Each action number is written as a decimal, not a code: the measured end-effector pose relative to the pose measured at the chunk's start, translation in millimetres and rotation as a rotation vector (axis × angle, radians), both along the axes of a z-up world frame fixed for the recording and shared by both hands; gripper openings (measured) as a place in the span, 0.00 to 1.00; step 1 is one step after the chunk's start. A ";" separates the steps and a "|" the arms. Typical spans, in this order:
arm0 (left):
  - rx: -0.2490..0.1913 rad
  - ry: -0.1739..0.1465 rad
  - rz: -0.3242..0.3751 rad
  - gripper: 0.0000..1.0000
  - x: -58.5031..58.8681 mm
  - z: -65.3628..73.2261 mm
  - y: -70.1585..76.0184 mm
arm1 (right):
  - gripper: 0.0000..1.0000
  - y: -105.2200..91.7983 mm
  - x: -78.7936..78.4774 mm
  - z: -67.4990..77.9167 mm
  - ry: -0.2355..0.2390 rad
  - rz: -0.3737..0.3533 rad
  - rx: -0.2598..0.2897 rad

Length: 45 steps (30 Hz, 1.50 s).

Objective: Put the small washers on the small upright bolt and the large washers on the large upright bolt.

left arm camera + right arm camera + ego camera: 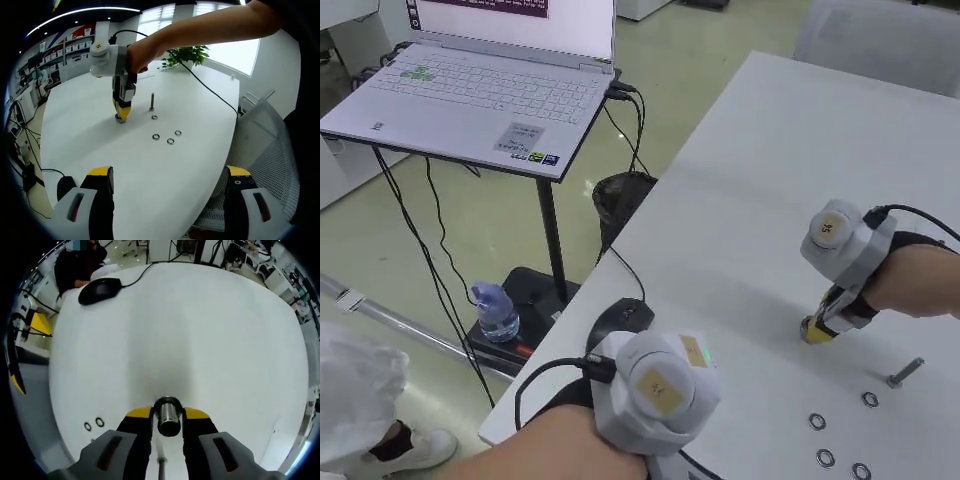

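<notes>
My right gripper [817,328] points down at the white table [760,180], shut on the large bolt [168,416], a thick metal cylinder seen end-on between the yellow fingertips. From the left gripper view the large bolt's lower end [120,119] rests on the table. The small bolt [904,373] stands upright just right of it. Several washers [825,458] lie loose in front of the small bolt, one washer [870,399] close to its base. My left gripper [168,175] hovers near the table's front edge, open with nothing between its fingers.
A black mouse [620,318] with its cable lies at the table's left edge, close to my left hand. A laptop [480,90] sits on a stand off the table to the left. A mesh chair [265,125] stands past the table's far side.
</notes>
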<state>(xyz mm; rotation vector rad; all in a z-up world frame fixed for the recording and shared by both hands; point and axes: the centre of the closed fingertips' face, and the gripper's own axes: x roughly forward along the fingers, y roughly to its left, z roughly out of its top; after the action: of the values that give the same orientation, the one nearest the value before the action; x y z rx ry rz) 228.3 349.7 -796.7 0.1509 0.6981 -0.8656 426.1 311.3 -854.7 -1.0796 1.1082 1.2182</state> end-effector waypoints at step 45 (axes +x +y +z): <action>0.020 -0.018 -0.014 0.89 -3.3 13.5 -1.7 | 0.33 -10.2 -15.0 58.0 -0.045 0.097 0.138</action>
<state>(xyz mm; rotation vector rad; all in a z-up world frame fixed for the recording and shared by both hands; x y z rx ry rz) 225.0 348.0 -783.1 0.1816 0.6897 -0.8697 411.1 301.0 -796.6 -1.0601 0.9323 1.3207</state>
